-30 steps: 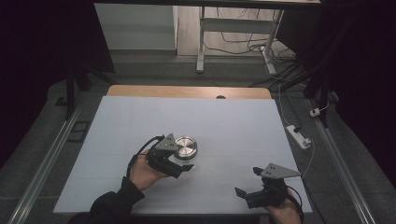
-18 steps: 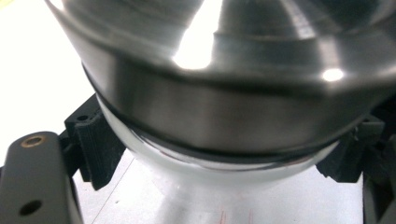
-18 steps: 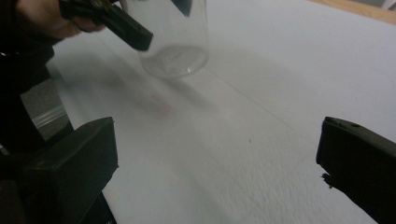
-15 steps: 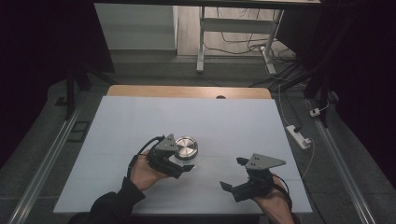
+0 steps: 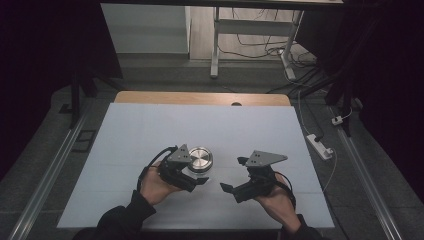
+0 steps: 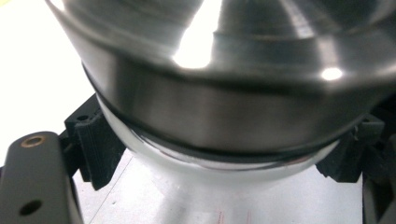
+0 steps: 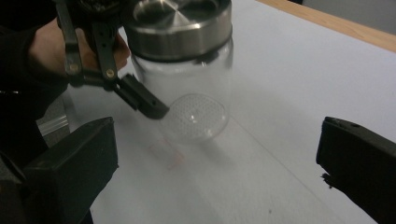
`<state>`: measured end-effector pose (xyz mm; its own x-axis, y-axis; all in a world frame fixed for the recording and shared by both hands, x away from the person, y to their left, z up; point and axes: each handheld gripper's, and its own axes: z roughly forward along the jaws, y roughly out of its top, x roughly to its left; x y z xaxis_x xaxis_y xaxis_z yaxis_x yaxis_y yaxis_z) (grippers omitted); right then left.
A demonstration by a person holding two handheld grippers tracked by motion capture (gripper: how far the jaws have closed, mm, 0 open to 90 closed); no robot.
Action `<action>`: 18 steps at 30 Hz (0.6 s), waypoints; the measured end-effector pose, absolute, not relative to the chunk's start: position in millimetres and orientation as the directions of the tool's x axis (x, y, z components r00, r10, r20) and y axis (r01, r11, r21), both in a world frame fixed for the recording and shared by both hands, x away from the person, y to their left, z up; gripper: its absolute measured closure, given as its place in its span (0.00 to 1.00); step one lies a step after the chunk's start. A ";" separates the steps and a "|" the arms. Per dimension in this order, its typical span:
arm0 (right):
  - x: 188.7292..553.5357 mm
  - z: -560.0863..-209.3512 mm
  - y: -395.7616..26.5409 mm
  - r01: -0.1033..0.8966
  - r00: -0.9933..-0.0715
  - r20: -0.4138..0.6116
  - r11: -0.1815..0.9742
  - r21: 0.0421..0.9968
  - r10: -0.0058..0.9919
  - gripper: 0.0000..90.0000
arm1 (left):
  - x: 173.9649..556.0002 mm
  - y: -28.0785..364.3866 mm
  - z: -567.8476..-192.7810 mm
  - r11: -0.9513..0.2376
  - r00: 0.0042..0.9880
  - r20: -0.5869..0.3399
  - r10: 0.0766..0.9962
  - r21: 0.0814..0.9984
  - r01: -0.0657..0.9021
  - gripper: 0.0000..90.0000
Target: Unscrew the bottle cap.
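High view: the left gripper is clamped on the glass jar, jaws pressed against both sides of the glass below the metal lid. The jar stands upright on the white table, near its front edge. The right gripper, at 3 o'clock from the jar and apart from it, has jaws spread wide, holding nothing.
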<state>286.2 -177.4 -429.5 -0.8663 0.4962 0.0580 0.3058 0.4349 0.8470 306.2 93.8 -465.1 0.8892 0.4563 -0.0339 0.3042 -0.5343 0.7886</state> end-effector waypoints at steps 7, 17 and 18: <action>293.5 -416.4 -153.1 0.300 -0.864 0.044 0.441 0.846 0.501 0.00 | 306.2 92.0 -466.6 -0.535 0.888 -0.039 0.458 0.786 0.311 0.17; 301.8 -409.8 -123.0 0.285 -0.875 0.028 0.469 0.836 0.483 0.00 | 306.3 90.5 -467.5 -0.532 0.879 -0.041 0.474 0.783 0.323 0.17; 303.6 -409.3 -116.7 0.286 -0.873 0.025 0.472 0.834 0.486 0.00 | 305.9 90.0 -467.6 -0.533 0.878 -0.041 0.476 0.781 0.325 0.17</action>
<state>303.6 -116.7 -409.3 -0.8734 0.4864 0.0248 0.2863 0.4715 0.8341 305.9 90.0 -467.6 0.8785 0.4760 -0.0408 0.3252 -0.5332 0.7810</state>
